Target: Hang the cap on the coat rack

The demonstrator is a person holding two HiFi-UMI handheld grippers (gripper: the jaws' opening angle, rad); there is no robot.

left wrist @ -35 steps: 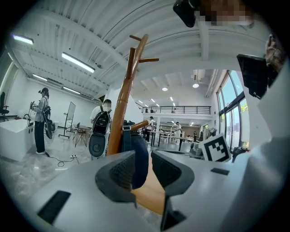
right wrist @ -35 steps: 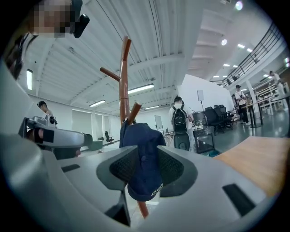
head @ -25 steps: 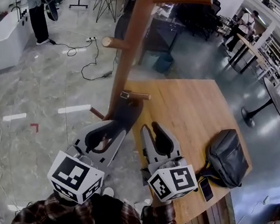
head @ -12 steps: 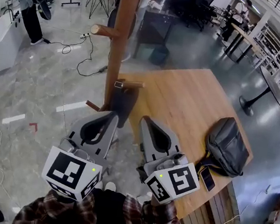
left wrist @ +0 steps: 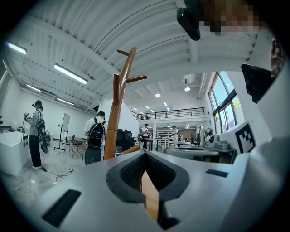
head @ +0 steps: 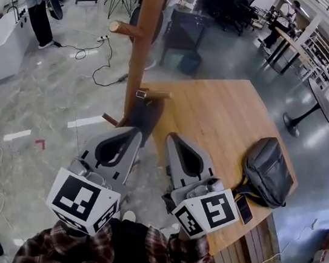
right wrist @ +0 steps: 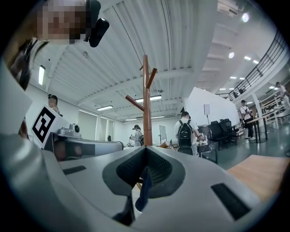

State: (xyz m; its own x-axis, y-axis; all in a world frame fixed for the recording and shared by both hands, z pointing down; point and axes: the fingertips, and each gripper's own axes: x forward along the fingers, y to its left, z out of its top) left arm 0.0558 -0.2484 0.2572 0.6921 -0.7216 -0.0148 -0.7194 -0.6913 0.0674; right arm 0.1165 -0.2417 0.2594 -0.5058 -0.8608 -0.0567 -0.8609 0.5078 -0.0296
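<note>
The wooden coat rack [head: 142, 45] stands on the floor by the table's left corner, with pegs at several heights. A dark cap [head: 145, 119] hangs from its low peg [head: 153, 94]. My left gripper [head: 135, 131] is shut and empty, its tip just below the cap and apart from it. To its right, my right gripper [head: 171, 136] is also shut and empty. The rack's pole [left wrist: 115, 118] rises ahead in the left gripper view, and the same pole [right wrist: 146, 99] shows in the right gripper view.
A wooden table [head: 227, 125] lies right of the rack, with a black backpack [head: 267, 174] and a phone [head: 245, 208] near its front edge. Cables [head: 105, 58] trail over the marble floor. A person [head: 39, 5] stands by a white counter [head: 2, 48] at far left.
The right gripper's jaws have closed. Both grippers have drawn slightly back from the rack, and the left gripper's tip now sits clear of the hanging cap.
</note>
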